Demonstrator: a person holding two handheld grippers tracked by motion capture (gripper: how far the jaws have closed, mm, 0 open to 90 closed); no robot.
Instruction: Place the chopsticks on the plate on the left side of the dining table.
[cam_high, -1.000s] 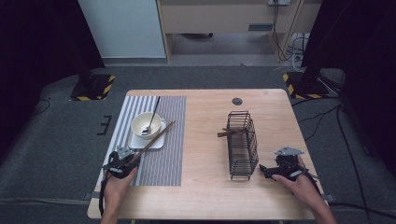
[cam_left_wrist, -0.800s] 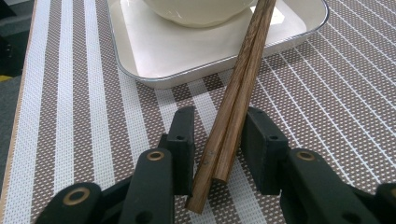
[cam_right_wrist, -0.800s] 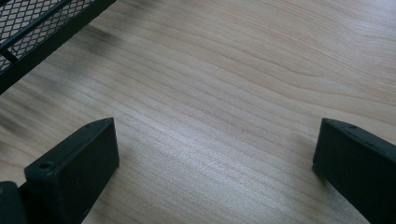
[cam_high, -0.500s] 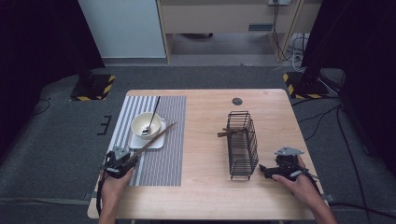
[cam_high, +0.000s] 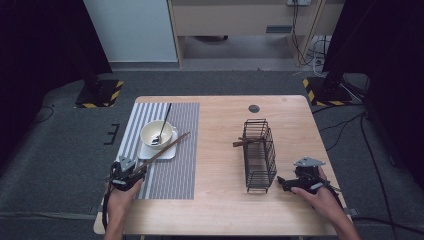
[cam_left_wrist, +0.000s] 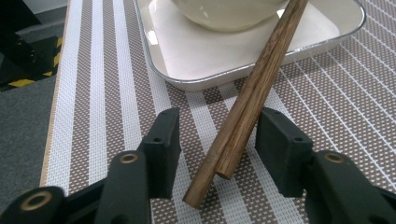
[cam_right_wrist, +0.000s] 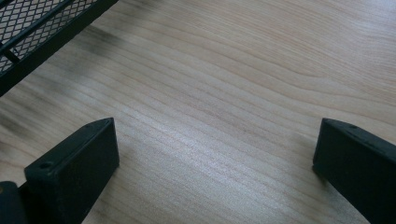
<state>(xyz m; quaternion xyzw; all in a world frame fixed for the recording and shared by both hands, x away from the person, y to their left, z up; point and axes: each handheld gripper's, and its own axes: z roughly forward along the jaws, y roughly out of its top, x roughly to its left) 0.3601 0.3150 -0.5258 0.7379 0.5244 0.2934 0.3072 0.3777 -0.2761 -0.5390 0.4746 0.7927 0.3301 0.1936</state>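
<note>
Just in front of the white tray (cam_left_wrist: 196, 70), the left gripper (cam_left_wrist: 217, 149) has just been opening around the wooden chopsticks (cam_left_wrist: 247, 102), pads seemingly clear, leaving them propped on the tray's rim for eating, while the right gripper (cam_right_wrist: 215, 163) gapes empty.

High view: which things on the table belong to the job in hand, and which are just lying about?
In the job: wooden chopsticks, between the open jaws of the left hand-held gripper; square plate; bowl; striped placemat.
Lying about: wire basket; spoon.
</note>
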